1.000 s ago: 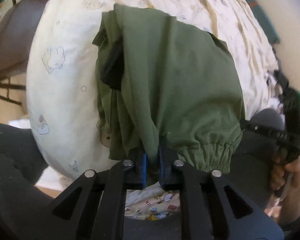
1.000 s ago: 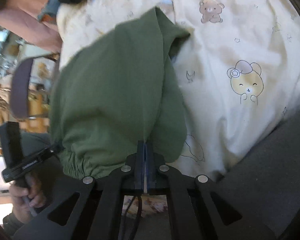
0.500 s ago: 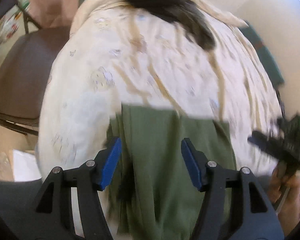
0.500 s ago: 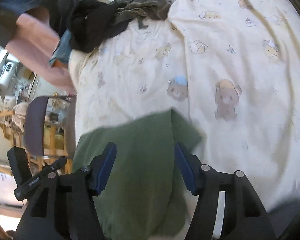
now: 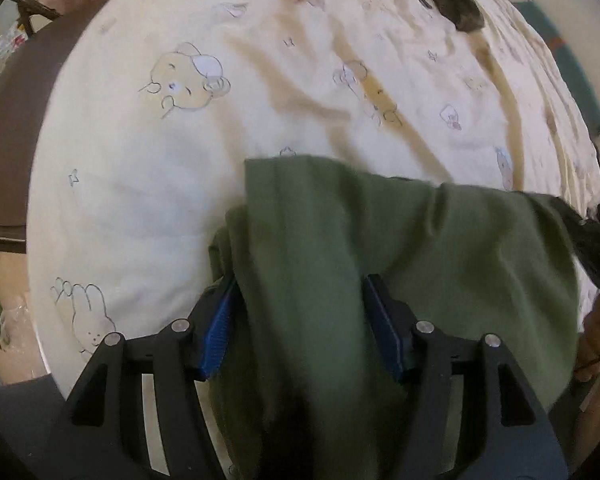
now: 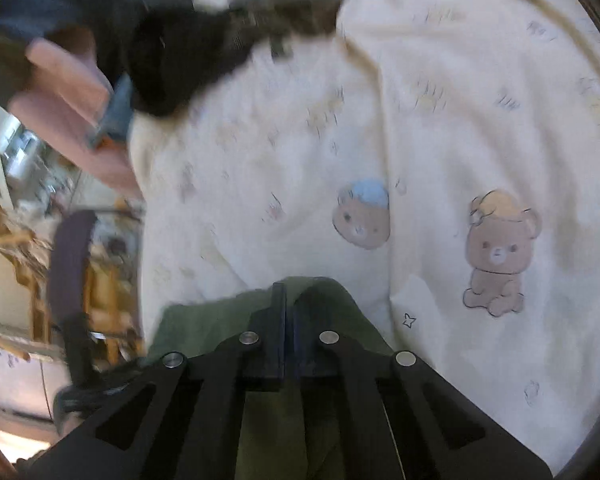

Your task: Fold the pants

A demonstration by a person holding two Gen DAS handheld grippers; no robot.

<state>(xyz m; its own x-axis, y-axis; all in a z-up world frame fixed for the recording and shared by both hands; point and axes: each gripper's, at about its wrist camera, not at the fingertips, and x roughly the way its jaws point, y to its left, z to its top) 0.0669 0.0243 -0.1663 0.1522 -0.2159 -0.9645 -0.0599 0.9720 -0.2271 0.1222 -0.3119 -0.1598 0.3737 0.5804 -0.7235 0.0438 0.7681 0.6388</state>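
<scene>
On the bed's cartoon sheet (image 5: pixel 148 184), we rest green pants (image 5: pixel 380 240) mid-fold: left tool (image 5: pixel 300 320) gaping astride cloth, right tool (image 6: pixel 287 320) closed, seemingly empty; next, regrip an edge.

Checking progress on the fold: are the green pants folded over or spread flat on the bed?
Folded over: the green pants lie as a compact doubled bundle, layered edges showing at their left side, on the cream bedsheet.

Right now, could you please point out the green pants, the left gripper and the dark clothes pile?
green pants (image 5: pixel 440 248): left wrist view, upper folded layer.
left gripper (image 5: pixel 300 328): left wrist view, between its fingertips.
dark clothes pile (image 6: pixel 204 44): right wrist view, middle.
</scene>
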